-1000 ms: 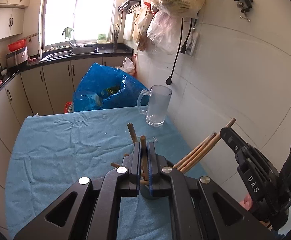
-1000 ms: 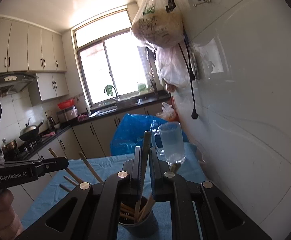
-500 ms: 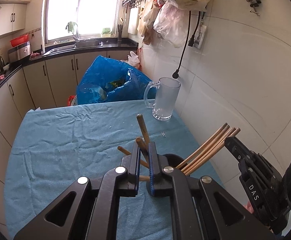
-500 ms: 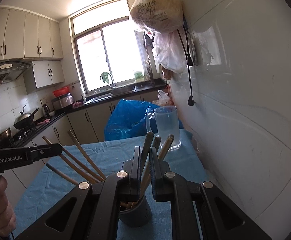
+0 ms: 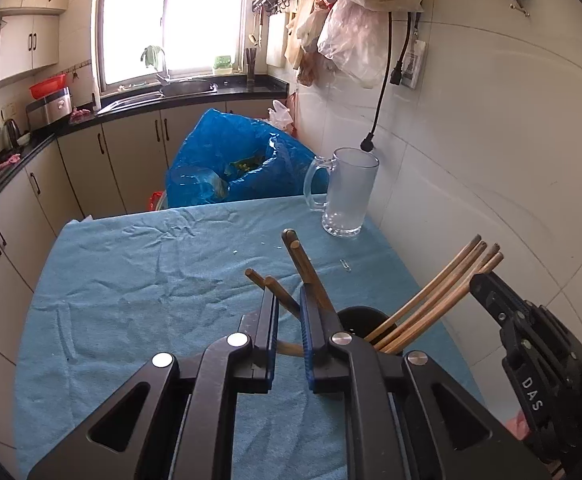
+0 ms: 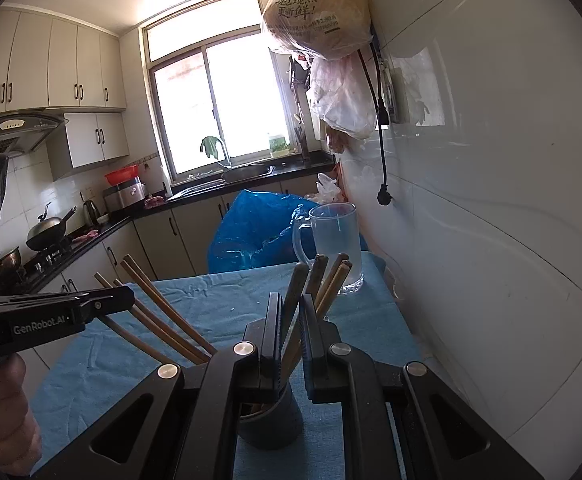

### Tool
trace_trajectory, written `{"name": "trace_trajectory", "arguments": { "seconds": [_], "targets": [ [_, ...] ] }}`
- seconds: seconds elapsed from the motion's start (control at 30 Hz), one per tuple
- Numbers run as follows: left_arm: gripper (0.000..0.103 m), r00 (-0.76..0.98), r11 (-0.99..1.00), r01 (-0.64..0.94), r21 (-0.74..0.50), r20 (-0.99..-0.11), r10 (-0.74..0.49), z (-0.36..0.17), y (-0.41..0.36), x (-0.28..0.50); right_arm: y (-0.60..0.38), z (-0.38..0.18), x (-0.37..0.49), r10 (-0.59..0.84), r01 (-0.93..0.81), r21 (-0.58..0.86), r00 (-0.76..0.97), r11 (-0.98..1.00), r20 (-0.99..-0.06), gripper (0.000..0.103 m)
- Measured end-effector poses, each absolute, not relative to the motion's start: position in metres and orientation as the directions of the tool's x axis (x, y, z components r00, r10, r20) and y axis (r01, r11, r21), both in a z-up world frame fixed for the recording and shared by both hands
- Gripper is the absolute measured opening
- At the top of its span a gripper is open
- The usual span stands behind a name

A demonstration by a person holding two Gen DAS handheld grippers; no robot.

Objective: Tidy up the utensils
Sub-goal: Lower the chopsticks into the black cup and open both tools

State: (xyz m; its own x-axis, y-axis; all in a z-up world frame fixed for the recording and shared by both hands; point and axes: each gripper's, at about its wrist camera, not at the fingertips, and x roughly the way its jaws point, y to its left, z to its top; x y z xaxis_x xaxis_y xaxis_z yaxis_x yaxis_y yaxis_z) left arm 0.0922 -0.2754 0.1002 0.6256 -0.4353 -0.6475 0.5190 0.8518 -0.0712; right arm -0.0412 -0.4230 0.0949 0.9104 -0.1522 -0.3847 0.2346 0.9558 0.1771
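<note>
My left gripper (image 5: 289,334) had its jaws spread a little, with wooden chopsticks (image 5: 305,270) slanting up through the gap, seemingly loose between them. They stood in a dark cup (image 5: 357,318) on the bench (image 5: 139,280), which was covered in blue cloth. A second bundle of chopsticks (image 5: 435,296) leaned out of the cup toward the tiled wall. My right gripper (image 6: 290,332) had its jaws narrowly parted around a chopstick (image 6: 295,292); I could not tell if they pinched it. A glass mug (image 5: 345,194) stood at the bench's far corner, well apart from the cup
</note>
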Motion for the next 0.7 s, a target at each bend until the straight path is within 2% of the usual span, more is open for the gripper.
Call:
{"name": "trace_trajectory", "arguments": {
  "seconds": [0.37,0.67,0.7],
  "targets": [
    [0.012,0.631,0.856,0.513,-0.069,-0.646,-0.430,0.099,-0.274,0.093,-0.421,0.098,-0.040,-0.145,0.229,0.176,0.908,0.957,-0.393,0.010],
    [0.012,0.644,0.864,0.498,-0.073,-0.637,-0.425,0.105,-0.268,0.088,-0.417,0.116,-0.061,-0.173,0.246,0.173,0.920,0.954,-0.353,0.010],
    [0.015,0.659,0.871,0.487,-0.065,-0.628,-0.415,0.108,-0.264,0.084,-0.416,0.119,-0.068,-0.191,0.261,0.170,0.918,0.950,-0.347,0.012]
  ]
}}
